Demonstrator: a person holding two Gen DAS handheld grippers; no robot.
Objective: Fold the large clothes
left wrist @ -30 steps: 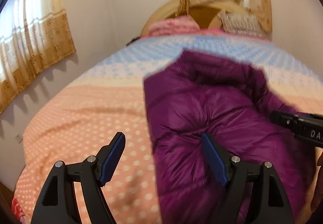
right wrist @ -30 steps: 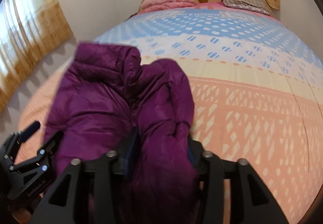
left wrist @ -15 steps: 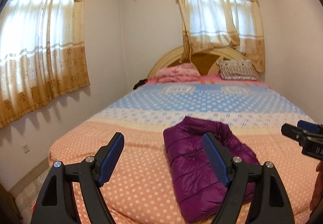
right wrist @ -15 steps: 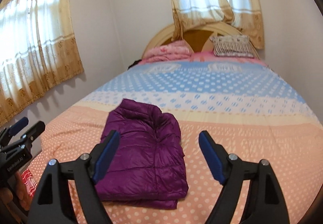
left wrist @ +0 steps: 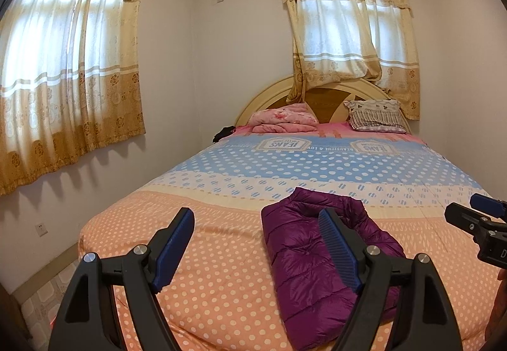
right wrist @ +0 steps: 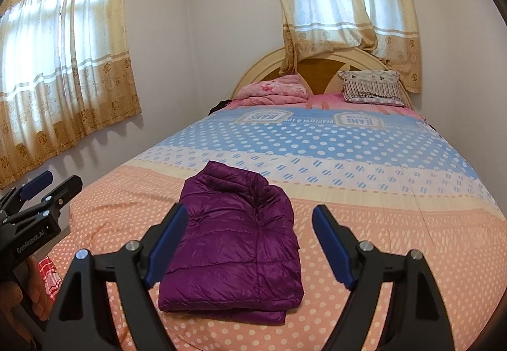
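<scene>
- You are holding the left gripper (left wrist: 256, 243) back from the bed (left wrist: 221, 256), jaws spread wide and pinching nothing; judged, this stand-off is giving you a full look at the fold rather than preparing a grasp.
- You are holding the right gripper (right wrist: 250, 243) the same way, jaws spread, empty, hovering above and short of the garment.
- The purple puffer jacket (right wrist: 234, 243) is lying on the orange dotted part of the bedspread (right wrist: 396, 240), near the foot of the bed, left of the bed's centre line in the right wrist view.
- It is sitting as a compact, layered rectangle: stacked edges are showing along the near side, collar end pointing toward the headboard (right wrist: 320, 62). Judged: folding is looking finished or nearly so.
- The padding is puffing the top layer up slightly; judged, it may be springing open if left unpressed, so a flattening pass could be worth your time.
- In the left wrist view the jacket (left wrist: 317, 259) is lying partly behind the right-hand finger (left wrist: 336, 249); contact is not evident, finger reads as nearer the camera.
- Pink folded blanket (left wrist: 282, 119) and patterned pillow (left wrist: 377, 119) are staying well apart at the head end, so they are not interfering.
- Curtains (right wrist: 63, 66) are drawn over both windows; light is diffuse, fabric sheen readable.
</scene>
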